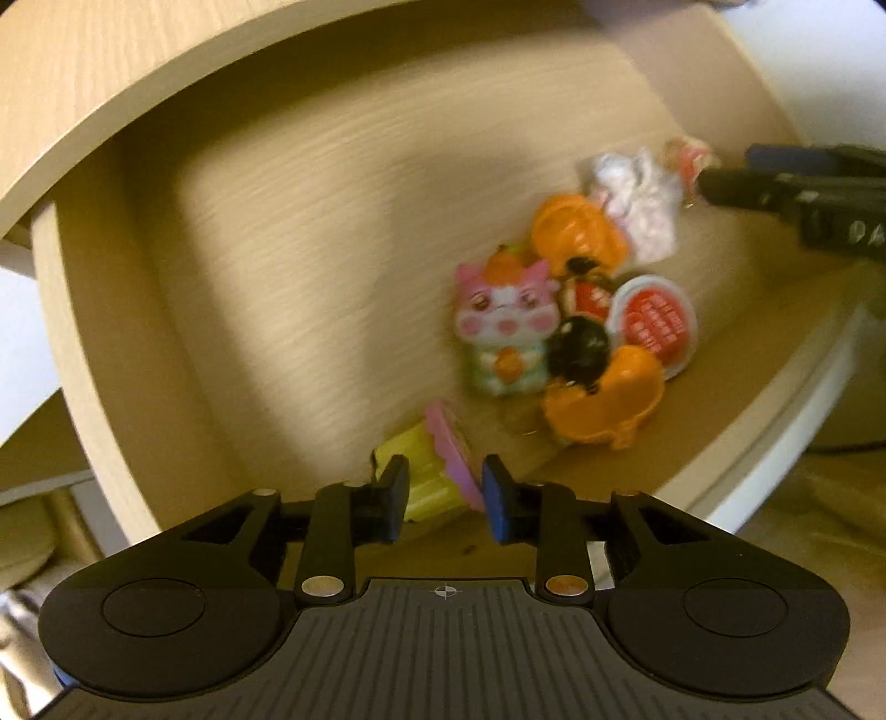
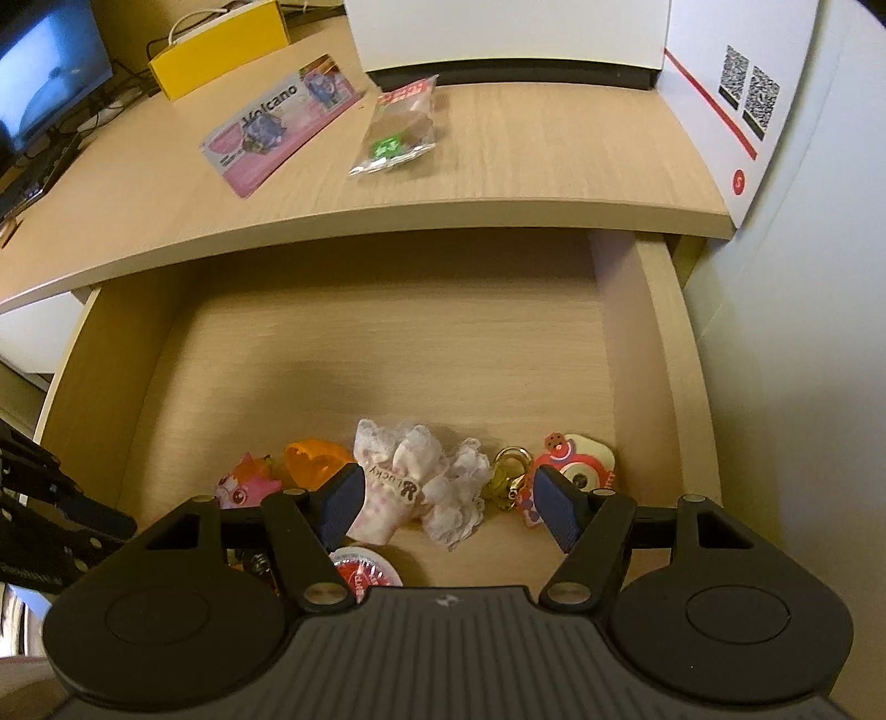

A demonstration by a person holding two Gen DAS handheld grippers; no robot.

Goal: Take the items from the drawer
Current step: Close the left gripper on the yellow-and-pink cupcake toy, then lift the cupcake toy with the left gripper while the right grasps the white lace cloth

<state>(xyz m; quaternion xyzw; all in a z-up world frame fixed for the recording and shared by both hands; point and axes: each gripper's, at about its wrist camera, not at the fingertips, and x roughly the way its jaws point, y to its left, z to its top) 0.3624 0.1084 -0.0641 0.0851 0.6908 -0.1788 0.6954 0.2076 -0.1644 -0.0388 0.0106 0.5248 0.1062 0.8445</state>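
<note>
The wooden drawer stands pulled out, with small toys heaped at one side. My left gripper points down into it with its jaws apart around a yellow and pink toy; no firm grip shows. Beside it lie a pink cat figure, orange shells and a round red-and-white lid. My right gripper hovers open over a white lace bundle, next to a gold ring and a red character charm.
On the desk top above the drawer lie a pink "Volcano" pack, a clear bag, a yellow box and a white box. A monitor stands far left. The drawer's back half is bare wood.
</note>
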